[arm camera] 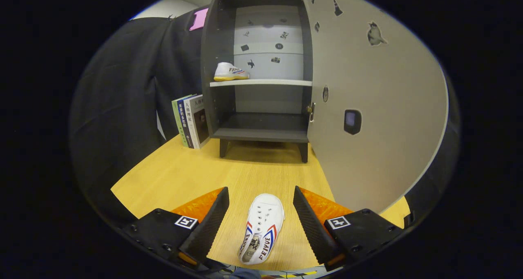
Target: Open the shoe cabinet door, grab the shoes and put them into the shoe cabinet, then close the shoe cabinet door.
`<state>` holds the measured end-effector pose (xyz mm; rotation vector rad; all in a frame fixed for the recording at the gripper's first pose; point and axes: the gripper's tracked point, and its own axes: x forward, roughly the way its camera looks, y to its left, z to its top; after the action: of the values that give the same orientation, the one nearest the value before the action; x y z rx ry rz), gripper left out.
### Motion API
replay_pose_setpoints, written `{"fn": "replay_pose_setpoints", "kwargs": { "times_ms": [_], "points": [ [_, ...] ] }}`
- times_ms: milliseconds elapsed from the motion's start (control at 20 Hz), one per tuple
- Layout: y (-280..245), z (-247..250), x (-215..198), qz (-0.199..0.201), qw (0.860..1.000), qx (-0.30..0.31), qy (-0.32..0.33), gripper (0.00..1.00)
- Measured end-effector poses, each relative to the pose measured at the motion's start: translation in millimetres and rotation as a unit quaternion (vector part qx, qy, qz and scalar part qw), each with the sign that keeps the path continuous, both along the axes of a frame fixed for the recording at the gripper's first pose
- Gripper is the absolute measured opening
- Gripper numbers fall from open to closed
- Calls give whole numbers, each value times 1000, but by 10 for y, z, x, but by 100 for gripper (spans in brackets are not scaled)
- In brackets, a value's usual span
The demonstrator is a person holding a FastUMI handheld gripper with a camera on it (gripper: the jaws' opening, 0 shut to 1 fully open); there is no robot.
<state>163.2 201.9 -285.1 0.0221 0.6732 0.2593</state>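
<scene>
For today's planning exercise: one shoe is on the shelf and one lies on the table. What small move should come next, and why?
Probably lower the tool and close it on the white sneaker. Its fingers stand open on either side of the sneaker without touching it, the cabinet door is already open, and the other sneaker sits on the shelf.

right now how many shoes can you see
2: one white shoe on the table between the open gripper fingers, one shoe on the cabinet's upper shelf. None appear hidden.

A staged booth: black cloth wall behind a wooden table.
</scene>
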Motion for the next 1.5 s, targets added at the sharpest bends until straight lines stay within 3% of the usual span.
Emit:
{"fn": "replay_pose_setpoints", "kwargs": {
  "times_ms": [650, 900, 1200, 1300, 1400, 1450, 1500],
  "points": [
    [306, -1097, -201, 46, 988, -21, 148, 99],
    [414, -1321, -329, 56, 980, -21, 192, 96],
    [396, -1451, -368, 66, 974, -76, 204, 89],
    [246, -1470, -313, 51, 972, -114, 199, 66],
    [218, -1454, -313, 41, 972, -113, 201, 44],
    [227, -1481, -305, 44, 972, -112, 204, 37],
    [213, -1472, -295, 43, 972, -108, 205, 37]
  ]
}}
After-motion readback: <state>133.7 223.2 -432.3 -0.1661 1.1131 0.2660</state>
